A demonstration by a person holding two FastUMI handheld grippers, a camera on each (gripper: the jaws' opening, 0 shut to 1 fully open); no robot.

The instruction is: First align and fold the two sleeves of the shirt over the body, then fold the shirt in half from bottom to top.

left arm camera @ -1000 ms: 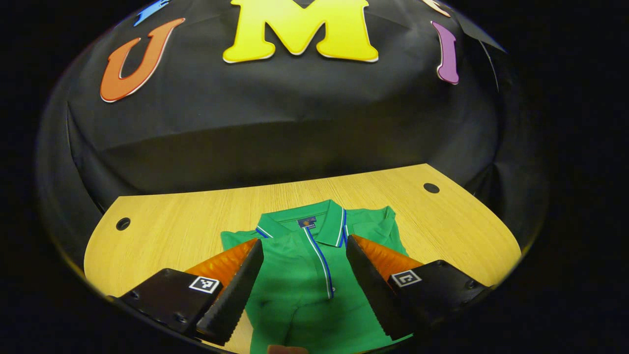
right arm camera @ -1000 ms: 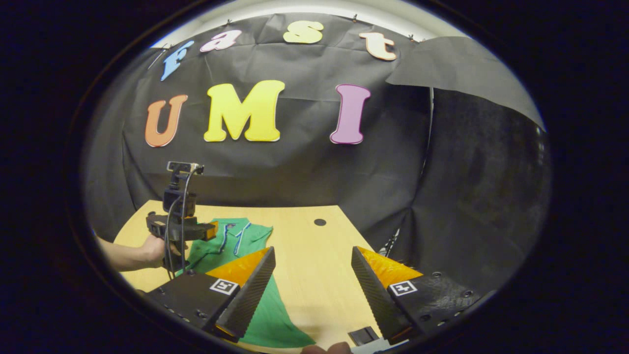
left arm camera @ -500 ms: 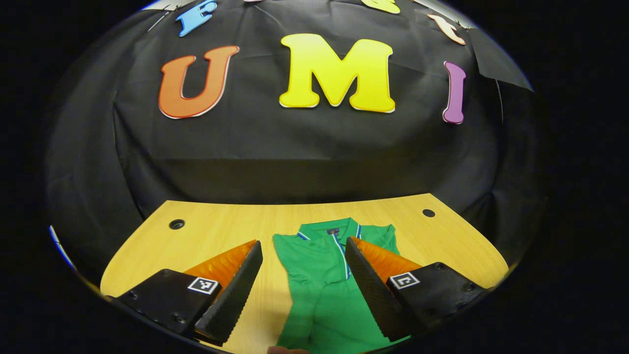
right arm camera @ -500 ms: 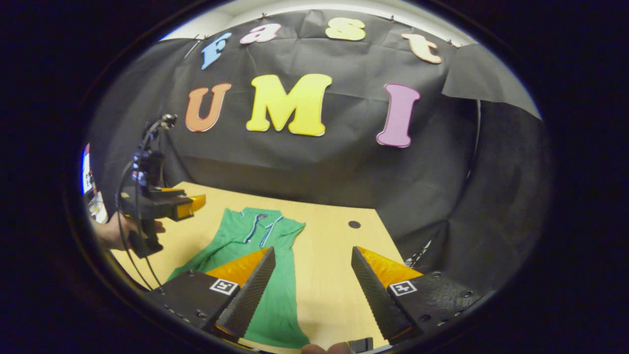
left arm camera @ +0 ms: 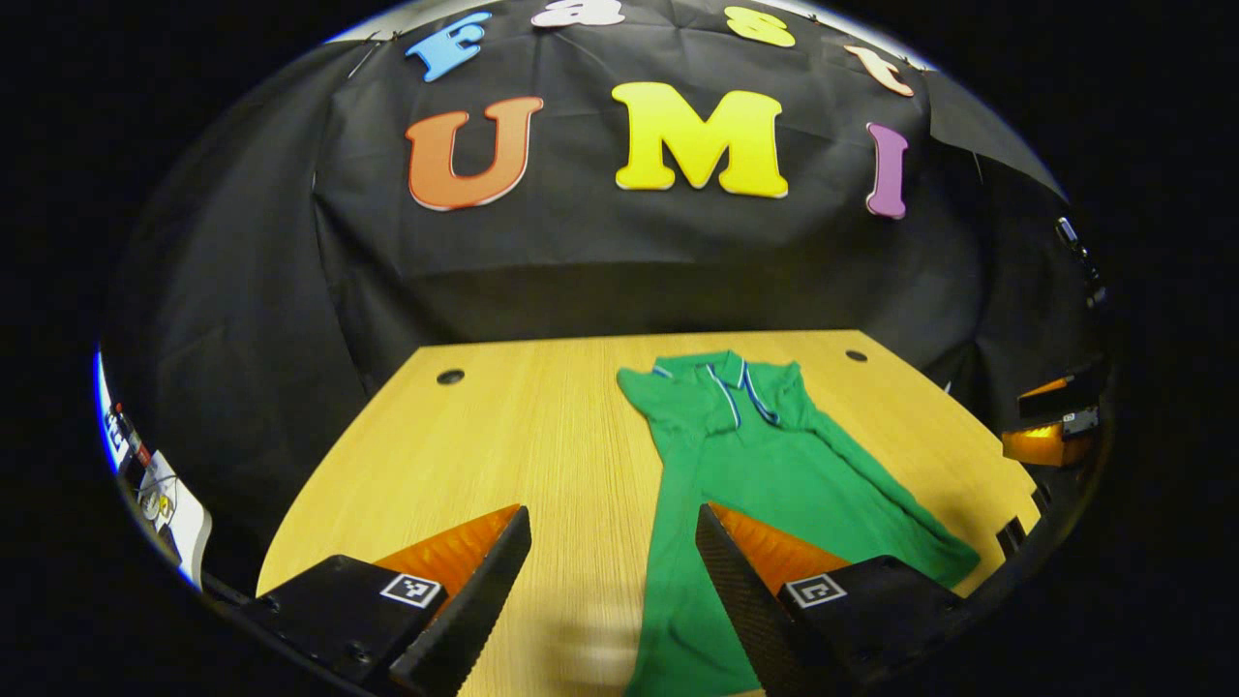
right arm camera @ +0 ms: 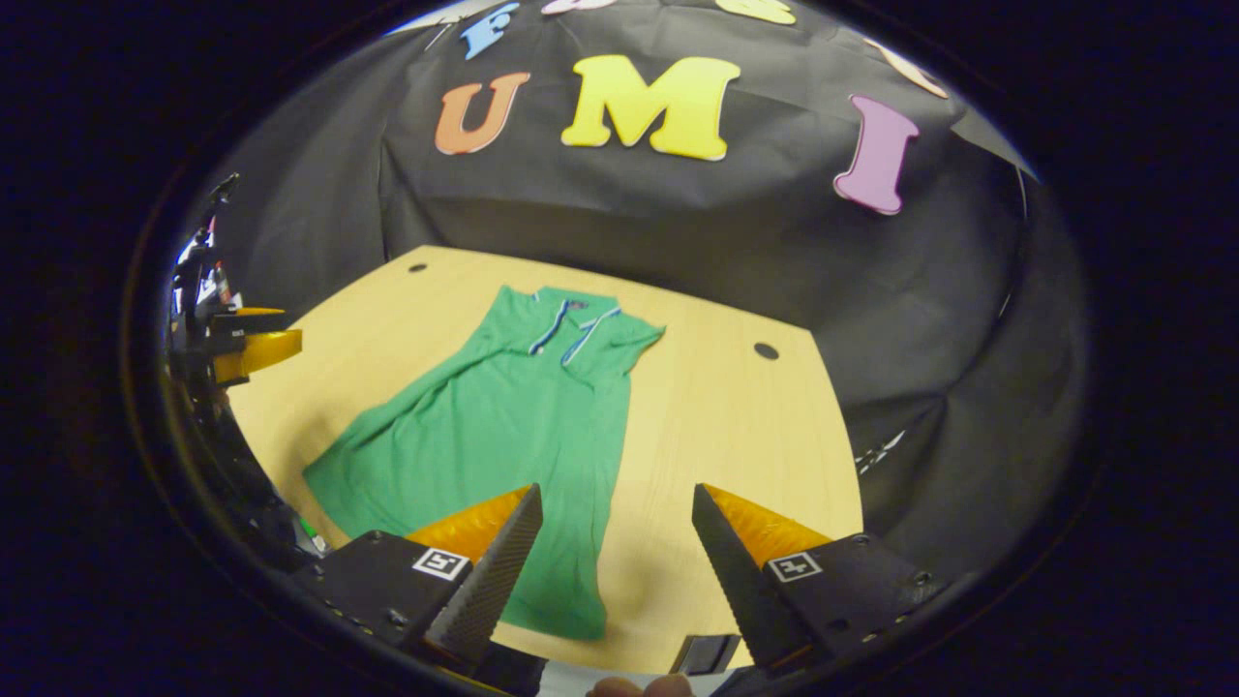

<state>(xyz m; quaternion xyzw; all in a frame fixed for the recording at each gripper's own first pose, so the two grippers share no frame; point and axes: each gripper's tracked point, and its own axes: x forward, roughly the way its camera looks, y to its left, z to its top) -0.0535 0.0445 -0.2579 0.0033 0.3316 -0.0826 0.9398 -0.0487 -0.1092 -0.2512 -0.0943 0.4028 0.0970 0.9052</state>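
Both tools gape above green shirt [right arm camera: 503,416]; its collar label unreadable.

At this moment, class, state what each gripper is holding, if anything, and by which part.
Nothing is held. The left gripper and the right gripper are both open above the table, and the green shirt lies flat, ungripped.

- Place: a recording booth, set up as a staged work area, not a lived-in room.
- Wall [left arm camera: 600,261]: black cloth, creased, hung behind and around the table; a strip of pale room is seen above its top edge in the right gripper view.
- Table [left arm camera: 542,426]: light wood-grain top with round cable holes [left arm camera: 450,377], as found on an office desk.
- Clutter [left arm camera: 145,484]: glimpsed past the cloth's left edge, too small to be identified.
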